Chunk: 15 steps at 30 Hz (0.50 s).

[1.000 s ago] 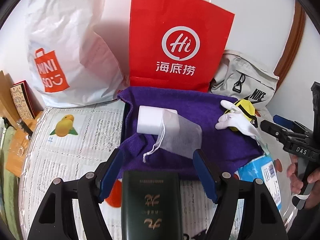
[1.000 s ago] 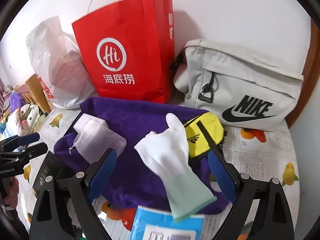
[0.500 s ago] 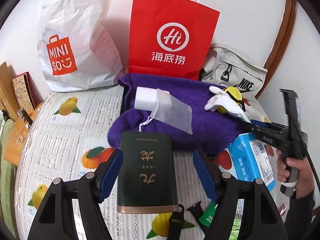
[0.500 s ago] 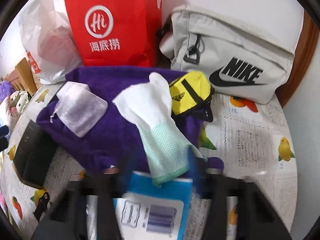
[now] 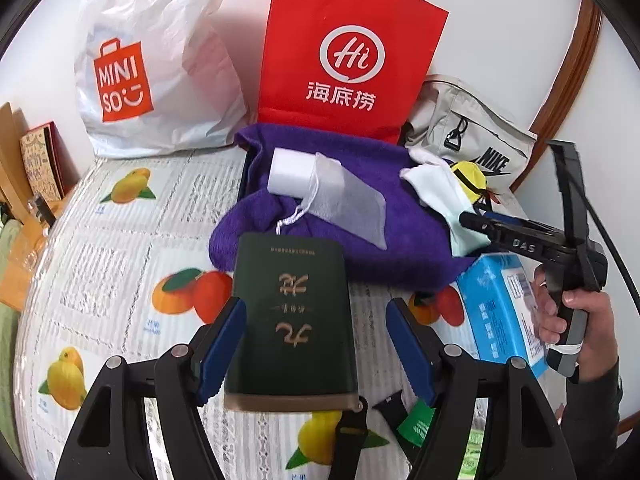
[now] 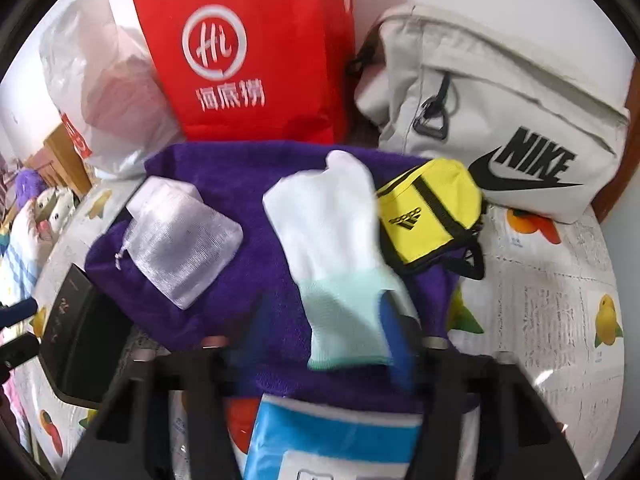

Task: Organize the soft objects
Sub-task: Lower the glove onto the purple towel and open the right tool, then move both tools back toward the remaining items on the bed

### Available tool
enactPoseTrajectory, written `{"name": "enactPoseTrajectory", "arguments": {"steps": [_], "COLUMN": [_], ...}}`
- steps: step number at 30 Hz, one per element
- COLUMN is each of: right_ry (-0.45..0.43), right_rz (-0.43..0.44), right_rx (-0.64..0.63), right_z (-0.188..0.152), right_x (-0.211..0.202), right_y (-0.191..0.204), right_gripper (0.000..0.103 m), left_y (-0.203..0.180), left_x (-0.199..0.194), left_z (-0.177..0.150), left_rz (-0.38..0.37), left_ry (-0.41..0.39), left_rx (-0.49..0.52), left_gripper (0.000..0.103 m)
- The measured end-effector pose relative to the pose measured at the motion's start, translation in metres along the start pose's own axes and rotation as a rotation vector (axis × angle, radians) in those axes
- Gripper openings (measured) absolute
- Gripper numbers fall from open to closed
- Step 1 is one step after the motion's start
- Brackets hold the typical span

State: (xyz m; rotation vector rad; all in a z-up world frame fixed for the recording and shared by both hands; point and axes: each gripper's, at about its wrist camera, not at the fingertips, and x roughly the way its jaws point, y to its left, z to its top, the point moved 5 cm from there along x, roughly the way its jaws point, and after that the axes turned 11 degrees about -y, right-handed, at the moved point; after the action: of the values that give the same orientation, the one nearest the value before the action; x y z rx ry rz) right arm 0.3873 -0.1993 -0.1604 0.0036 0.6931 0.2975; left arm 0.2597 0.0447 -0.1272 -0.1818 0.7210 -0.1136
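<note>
3 bags [image 5: 352, 56] stand at the back: 1 red, 1 white plastic [image 5: 160, 60], 1 grey [image 6: 500, 120]. On 1 purple towel [image 6: 248, 184] lie 1 glove [image 6: 332, 232], 1 mesh pouch [image 6: 180, 240], 1 yellow pouch [image 6: 432, 208]. 1 green booklet [image 5: 292, 312] and 1 blue pack [image 5: 496, 304] sit nearby.

A limp white glove [image 6: 328, 240] with mint cuff lies flat on the crumpled purple towel [image 6: 240, 184].

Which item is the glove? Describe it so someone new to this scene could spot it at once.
Find the tall red paper bag against the wall; a purple towel is spread just in front of it. The glove lies on the towel's right part, beside a small yellow pouch. It alone is hand-shaped: white with a pale mint-green cuff, unlike the see-through mesh pouch further left.
</note>
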Motion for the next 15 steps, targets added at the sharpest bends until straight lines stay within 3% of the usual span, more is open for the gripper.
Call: {"name": "enactPoseTrajectory", "arguments": {"steps": [8, 15], "right_ry": [-0.071, -0.082], "right_rz": [0.003, 0.078], "right_rx": [0.037, 0.049], "right_z": [-0.015, -0.057], "right_x": [-0.058, -0.116], "right_y": [0.009, 0.042], "right_gripper": [0.062, 0.063], "left_y": [0.007, 0.010], "left_x": [-0.021, -0.030], "left_z": [-0.027, -0.063], "left_rz": [0.017, 0.015], "left_ry": [0.002, 0.061], "left_rx": [0.005, 0.004], "left_gripper": [0.071, 0.070]}}
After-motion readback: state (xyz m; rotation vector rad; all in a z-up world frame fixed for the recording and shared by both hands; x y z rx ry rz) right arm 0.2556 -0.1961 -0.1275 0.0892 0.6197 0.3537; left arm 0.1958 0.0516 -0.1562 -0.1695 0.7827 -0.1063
